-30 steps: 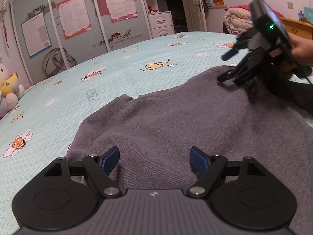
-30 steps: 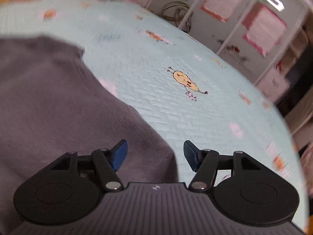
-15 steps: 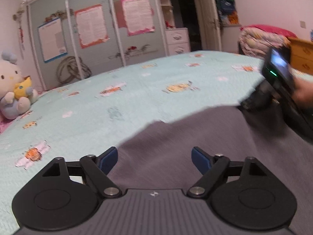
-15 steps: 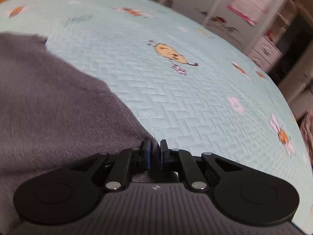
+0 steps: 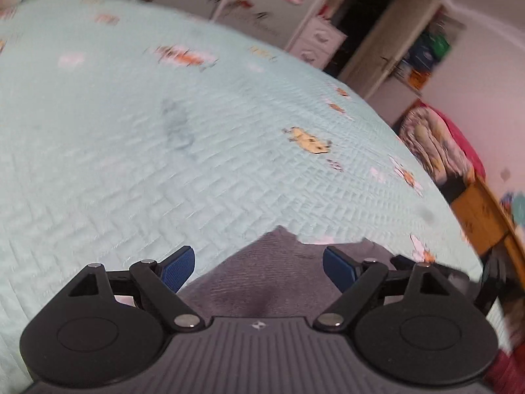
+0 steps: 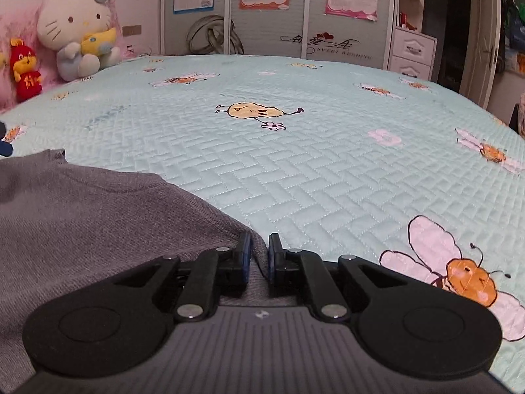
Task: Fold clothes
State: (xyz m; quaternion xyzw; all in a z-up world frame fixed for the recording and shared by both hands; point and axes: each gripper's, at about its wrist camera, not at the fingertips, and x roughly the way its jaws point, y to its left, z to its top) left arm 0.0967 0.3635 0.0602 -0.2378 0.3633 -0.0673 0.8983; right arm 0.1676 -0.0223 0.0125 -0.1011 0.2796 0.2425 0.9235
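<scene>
Folding barely begun: grey sweater (image 6: 85, 216) lying flat on quilt (image 6: 295, 170), no fold yet visible, every fold left to make, as far as can be judged. Right tongs (image 6: 259, 256) clamped together on sweater's edge, a pinch of knit between blue pads. Left tongs (image 5: 259, 269) wide apart, holding nothing, poised over another corner of sweater (image 5: 262, 269), cloth lying between and below pads (image 5: 178, 267) but unpressed. Sweater spreading left of right tongs. Soft fine-ribbed knit, limp, likely to sag and drape once lifted. Quilt ahead of both tongs: pale mint, stitched in brick pattern, slightly glossy, printed with cartoon bees and flowers
</scene>
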